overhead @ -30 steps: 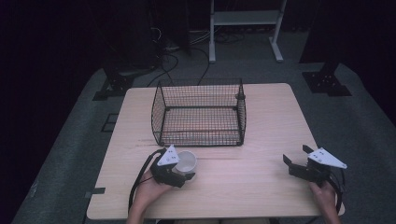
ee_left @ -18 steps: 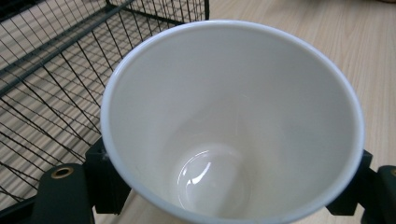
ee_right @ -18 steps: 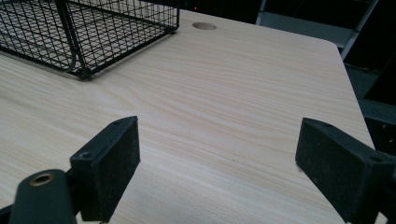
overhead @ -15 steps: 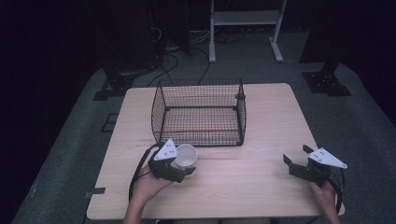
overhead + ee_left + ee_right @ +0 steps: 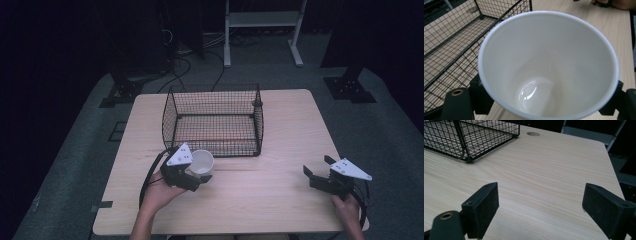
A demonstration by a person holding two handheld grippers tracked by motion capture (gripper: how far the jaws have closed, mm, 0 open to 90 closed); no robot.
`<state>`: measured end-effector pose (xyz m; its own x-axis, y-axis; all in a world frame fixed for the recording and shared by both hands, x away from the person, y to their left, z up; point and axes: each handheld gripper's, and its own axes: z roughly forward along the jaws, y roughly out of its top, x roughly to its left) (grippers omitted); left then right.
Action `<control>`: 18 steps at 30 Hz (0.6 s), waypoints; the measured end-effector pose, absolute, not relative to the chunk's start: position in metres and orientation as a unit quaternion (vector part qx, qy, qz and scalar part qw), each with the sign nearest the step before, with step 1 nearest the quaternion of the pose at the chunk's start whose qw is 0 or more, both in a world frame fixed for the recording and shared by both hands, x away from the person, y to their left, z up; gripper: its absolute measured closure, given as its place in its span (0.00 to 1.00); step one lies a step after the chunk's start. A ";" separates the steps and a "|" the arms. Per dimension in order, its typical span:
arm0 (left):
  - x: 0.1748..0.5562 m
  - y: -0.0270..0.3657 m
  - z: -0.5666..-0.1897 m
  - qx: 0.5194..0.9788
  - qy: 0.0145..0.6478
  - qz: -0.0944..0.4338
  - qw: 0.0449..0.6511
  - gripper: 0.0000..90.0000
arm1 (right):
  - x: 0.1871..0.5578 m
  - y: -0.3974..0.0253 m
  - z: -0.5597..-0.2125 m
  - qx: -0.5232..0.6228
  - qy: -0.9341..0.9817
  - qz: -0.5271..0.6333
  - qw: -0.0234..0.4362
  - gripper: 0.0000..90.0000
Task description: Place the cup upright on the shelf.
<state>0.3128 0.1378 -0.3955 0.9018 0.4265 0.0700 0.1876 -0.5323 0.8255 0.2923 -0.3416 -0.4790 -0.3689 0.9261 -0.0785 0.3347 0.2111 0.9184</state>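
i take the black wire-mesh basket [image 5: 214, 120] as my landmark; it stands open-topped on the pale wooden table [image 5: 280, 200] and looks empty in the high view. my left gripper [image 5: 192, 176] sits just in front of the basket's near wall, toward its left corner, and its jaws are clamped on the white, tapered, glossy cup [image 5: 202, 162], one black jaw pressing each side of the cup wall as the left gripper view shows [image 5: 549, 65]. the cup is empty, mouth tipped toward the camera, its rim close to the near mesh wall; i cannot tell from these frames whether its base rests on the table or hangs just above it. my right gripper [image 5: 316, 174] rests well to the right of the basket, near the table's front right corner, jaws spread wide with nothing but bare wood between them [image 5: 541, 212]. my judgement: the step in hand is the carry, cup grasped and about to go into the basket. the next move calls for a lift high enough that the cup's base clears the top wire of the near wall, then a forward reach over it and a controlled lowering onto the basket floor before release. risk: the glossy taper may slip in the jaws if i tilt further.
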 end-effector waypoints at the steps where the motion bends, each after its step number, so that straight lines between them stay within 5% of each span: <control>1: 0.314 0.137 -0.393 0.865 0.176 0.132 0.450 0.23 | 0.292 -0.342 -0.479 0.449 0.702 0.438 0.338 0.14; 18: 0.321 0.138 -0.372 0.866 0.166 0.143 0.450 0.23 | 0.292 -0.342 -0.479 0.452 0.700 0.437 0.339 0.15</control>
